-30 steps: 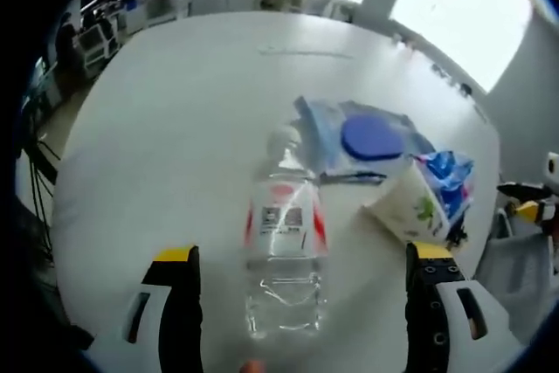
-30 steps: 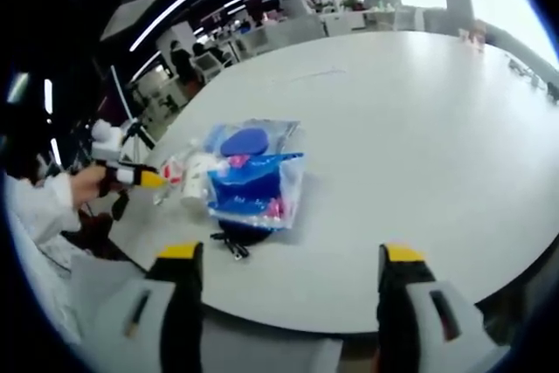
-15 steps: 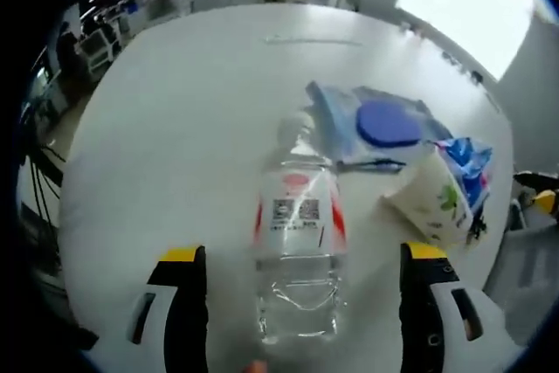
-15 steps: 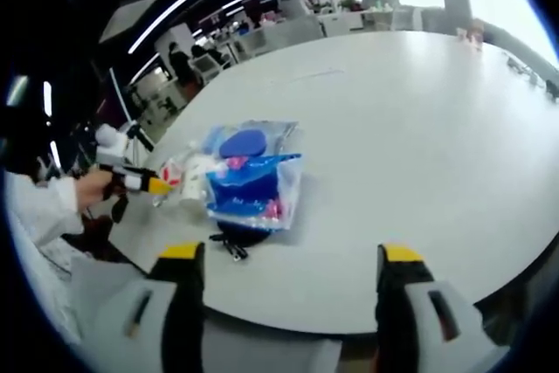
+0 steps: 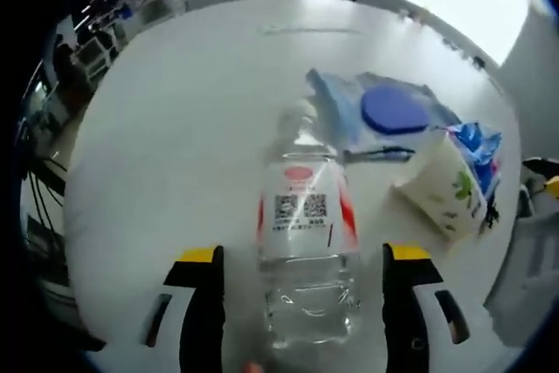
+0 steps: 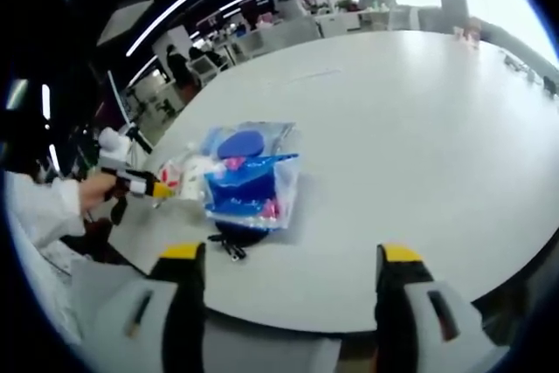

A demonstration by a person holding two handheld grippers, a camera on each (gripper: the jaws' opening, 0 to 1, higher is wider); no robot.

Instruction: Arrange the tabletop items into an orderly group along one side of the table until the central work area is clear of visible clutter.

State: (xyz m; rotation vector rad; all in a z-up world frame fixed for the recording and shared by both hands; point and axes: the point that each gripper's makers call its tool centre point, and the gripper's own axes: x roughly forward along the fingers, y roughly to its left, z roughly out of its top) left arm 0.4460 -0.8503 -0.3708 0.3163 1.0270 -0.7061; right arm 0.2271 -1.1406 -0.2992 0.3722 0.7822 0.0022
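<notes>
Bottle [image 5: 306,242] on its side between our left gripper [image 5: 301,303] jaws, cap at 12 o'clock, jaws wide and not touching it yet. At 2 o'clock from it we see a blue-lidded pouch [image 5: 393,111] and a tipped white cup [image 5: 441,185]. Right gripper [image 6: 284,290] hangs open, holding nothing, off the white worktop [image 6: 419,128] edge, pile at 11 o'clock.

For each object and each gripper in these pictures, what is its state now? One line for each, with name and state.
Water bottle: lying on its side between the left jaws, not yet clamped.
Paper cup: tipped over on its side.
Clear bag with a blue lid: lying flat.
Blue packet: lying at the table edge.
Left gripper: open.
Right gripper: open, holding nothing.
</notes>
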